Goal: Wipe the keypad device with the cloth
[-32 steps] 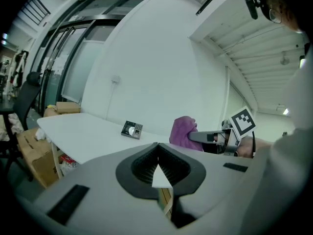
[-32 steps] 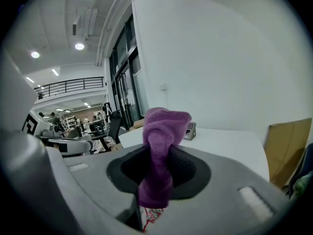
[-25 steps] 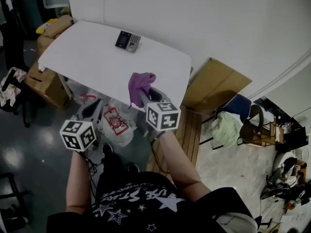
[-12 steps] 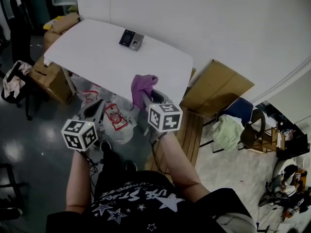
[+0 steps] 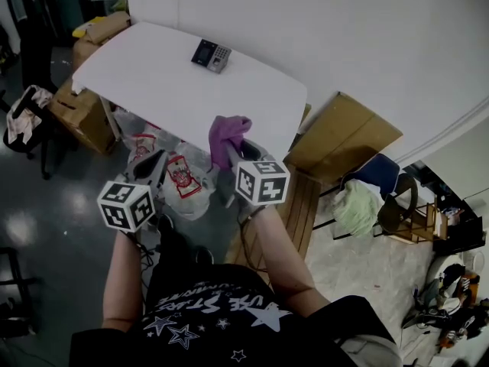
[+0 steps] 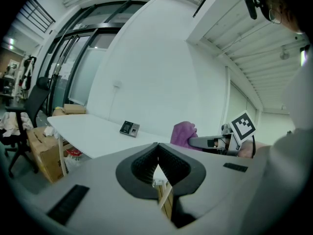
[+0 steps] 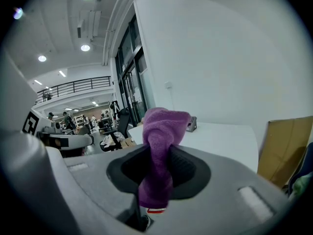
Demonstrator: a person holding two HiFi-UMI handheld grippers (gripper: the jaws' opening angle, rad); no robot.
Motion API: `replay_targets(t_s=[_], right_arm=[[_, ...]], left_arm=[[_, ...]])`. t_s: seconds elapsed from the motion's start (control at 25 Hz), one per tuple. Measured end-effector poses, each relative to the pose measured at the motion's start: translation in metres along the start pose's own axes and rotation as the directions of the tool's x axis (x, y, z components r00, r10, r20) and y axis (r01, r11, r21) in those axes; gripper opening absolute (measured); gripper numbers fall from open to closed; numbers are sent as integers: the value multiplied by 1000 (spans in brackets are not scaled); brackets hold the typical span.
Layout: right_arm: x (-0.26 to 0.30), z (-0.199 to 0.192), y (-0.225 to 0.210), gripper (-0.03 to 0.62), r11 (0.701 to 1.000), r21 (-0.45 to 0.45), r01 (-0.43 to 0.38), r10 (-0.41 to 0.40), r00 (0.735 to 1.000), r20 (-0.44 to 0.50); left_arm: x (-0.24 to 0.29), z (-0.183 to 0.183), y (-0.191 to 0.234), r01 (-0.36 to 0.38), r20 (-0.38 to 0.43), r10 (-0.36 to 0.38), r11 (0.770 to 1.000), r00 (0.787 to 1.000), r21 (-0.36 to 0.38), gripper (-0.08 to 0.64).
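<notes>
The keypad device (image 5: 211, 53), a small dark box with a grey key block, lies near the far edge of the white table (image 5: 137, 82); it also shows as the keypad device (image 6: 129, 128) and the keypad device (image 7: 191, 124). My right gripper (image 5: 233, 153) is shut on a purple cloth (image 5: 227, 135), held over the table's near edge, well short of the device. The purple cloth (image 7: 160, 151) stands bunched up between the jaws. My left gripper (image 5: 153, 167) is shut and empty, below the table's front edge, left of the right one.
Cardboard boxes (image 5: 80, 117) stand under the table's left side, white plastic bags (image 5: 179, 182) under its middle. A flat cardboard sheet (image 5: 348, 132) leans on the wall at right. A wooden pallet (image 5: 294, 212) and chairs (image 5: 393, 205) lie beyond it.
The head view has shifted slightly, so table and device sit a little higher and to the right. Both grippers keep their places and grip; the cloth stays in the right one.
</notes>
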State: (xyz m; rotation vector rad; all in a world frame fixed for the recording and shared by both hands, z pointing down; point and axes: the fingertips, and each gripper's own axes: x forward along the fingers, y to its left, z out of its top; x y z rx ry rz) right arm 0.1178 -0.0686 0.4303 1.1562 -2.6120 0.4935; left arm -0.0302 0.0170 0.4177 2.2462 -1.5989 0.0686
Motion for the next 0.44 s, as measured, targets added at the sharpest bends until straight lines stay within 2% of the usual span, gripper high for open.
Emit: replay_targets(t_s=[0.44], right_arm=[[1, 1, 9, 98, 1000, -23, -20, 19, 1000, -8]], left_arm=[[-2, 2, 0, 5, -5, -5, 1000, 1000, 10, 8]])
